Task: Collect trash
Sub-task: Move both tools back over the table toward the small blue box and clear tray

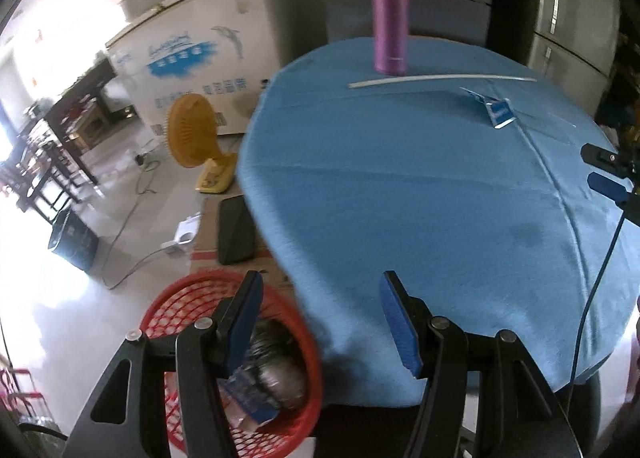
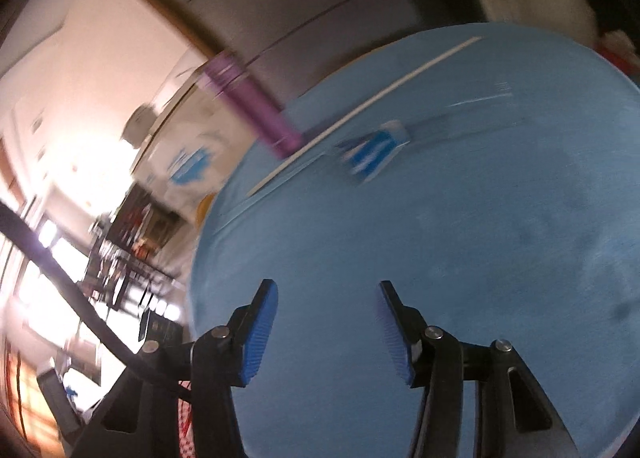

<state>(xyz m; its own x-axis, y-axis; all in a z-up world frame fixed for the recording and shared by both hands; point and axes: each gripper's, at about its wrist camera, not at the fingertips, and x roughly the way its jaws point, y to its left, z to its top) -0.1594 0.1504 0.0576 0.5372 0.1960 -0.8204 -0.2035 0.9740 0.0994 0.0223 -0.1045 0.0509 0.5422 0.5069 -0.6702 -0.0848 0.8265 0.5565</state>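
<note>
Red basket [image 1: 168, 322] near left already holds wrappers; blue wrapper [image 1: 494, 110] and white strip [image 1: 440, 79] remain far on table [image 1: 400, 198]. Left gripper [image 1: 320, 322] and right gripper [image 2: 326, 332] spread, empty.

Looks like a lived-in home, kind of a dining and storage room. There's a round counter [image 1: 420, 198] under a blue cloth, a chest freezer [image 1: 192, 70] behind it on the left, a yellow fan [image 1: 192, 138] on the tiled floor beside it, dark wooden chairs [image 1: 48, 162] farther left.

left gripper [image 1: 320, 322]: jaws apart, empty | right gripper [image 2: 326, 332]: jaws apart, empty
</note>
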